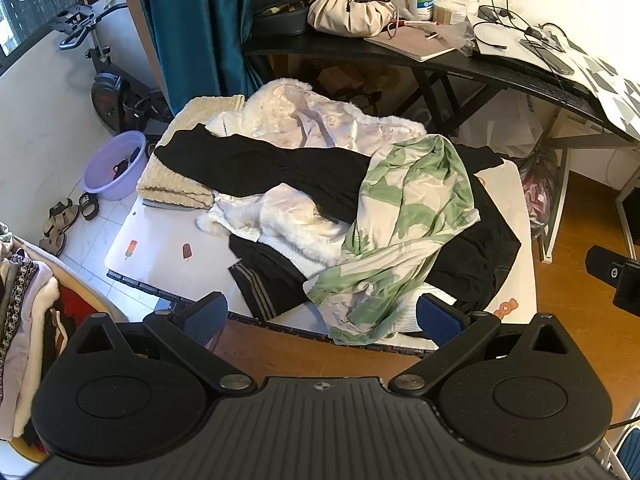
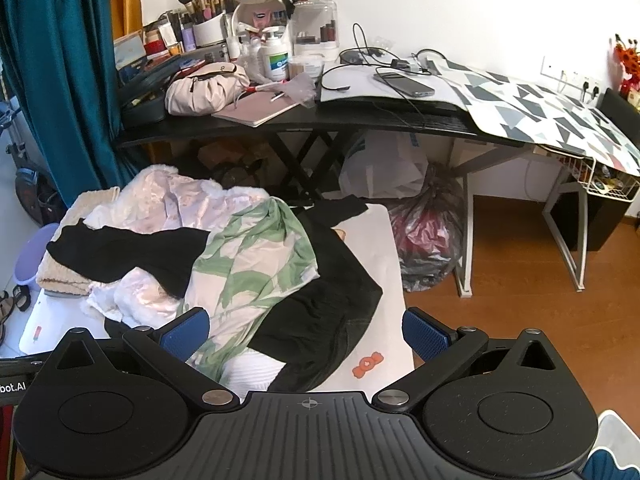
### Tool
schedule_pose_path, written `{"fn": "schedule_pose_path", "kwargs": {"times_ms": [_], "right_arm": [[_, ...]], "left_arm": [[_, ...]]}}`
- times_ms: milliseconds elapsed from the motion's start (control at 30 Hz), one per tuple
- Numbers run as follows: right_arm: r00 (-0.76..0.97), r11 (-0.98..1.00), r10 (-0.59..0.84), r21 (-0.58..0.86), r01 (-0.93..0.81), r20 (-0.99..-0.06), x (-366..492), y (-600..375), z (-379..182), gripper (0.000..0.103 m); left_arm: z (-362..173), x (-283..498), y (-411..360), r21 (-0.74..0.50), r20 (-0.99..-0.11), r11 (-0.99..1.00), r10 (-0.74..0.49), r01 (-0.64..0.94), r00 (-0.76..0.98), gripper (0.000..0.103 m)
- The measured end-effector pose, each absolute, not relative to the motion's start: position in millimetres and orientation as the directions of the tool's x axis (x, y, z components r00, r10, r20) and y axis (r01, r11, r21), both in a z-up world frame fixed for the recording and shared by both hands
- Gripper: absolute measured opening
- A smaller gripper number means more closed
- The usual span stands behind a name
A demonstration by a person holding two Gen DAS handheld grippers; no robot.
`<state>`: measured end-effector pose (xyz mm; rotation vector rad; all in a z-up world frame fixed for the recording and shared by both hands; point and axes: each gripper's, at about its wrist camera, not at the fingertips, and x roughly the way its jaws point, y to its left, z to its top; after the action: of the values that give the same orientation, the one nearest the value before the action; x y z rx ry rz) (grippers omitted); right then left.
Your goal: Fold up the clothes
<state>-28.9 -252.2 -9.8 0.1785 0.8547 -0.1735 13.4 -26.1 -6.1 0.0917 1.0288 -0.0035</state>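
A heap of clothes covers a low white table (image 1: pixel 160 248). On top lies a green-and-white patterned garment (image 1: pixel 404 224) (image 2: pixel 256 264), over black garments (image 1: pixel 260 164) (image 2: pixel 320 312) and a fluffy white robe (image 1: pixel 312 120) (image 2: pixel 176 200). A folded beige towel (image 1: pixel 176 184) sits at the far left, and a black piece with striped trim (image 1: pixel 260 284) at the near edge. My left gripper (image 1: pixel 322 314) hovers open just short of the table's near edge, with the green garment's hem between its blue pads. My right gripper (image 2: pixel 306 332) is open above the near right part of the pile, holding nothing.
A cluttered black desk (image 2: pixel 360 120) stands behind the table, with bags (image 2: pixel 424 240) under it. A teal curtain (image 1: pixel 200 28) hangs at the back left. A purple basin (image 1: pixel 114 168) and sandals (image 1: pixel 60 220) sit on the floor left. More clothes (image 1: pixel 24 312) lie at near left.
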Motion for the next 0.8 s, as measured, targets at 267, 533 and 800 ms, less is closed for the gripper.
{"fn": "schedule_pose_path", "kwargs": {"times_ms": [267, 533, 800], "right_arm": [[0.643, 0.974, -0.075, 0.084, 0.212, -0.762, -26.5, -249.5, -11.7, 0.102], [0.636, 0.972, -0.072, 0.089, 0.217, -0.769, -24.3, -251.2, -13.7, 0.102], [0.623, 0.967, -0.07, 0.101, 0.235, -0.78, -20.1, -255.3, -16.9, 0.102]], "left_arm": [[-7.3, 15.8, -25.0, 0.075, -0.86, 0.997, 0.047, 0.035, 0.508, 0.103], [-7.4, 17.0, -24.7, 0.082, -0.859, 0.996, 0.056, 0.029, 0.508, 0.103], [-9.2, 19.9, -25.5, 0.087, -0.864, 0.996, 0.061, 0.029, 0.5, 0.103]]}}
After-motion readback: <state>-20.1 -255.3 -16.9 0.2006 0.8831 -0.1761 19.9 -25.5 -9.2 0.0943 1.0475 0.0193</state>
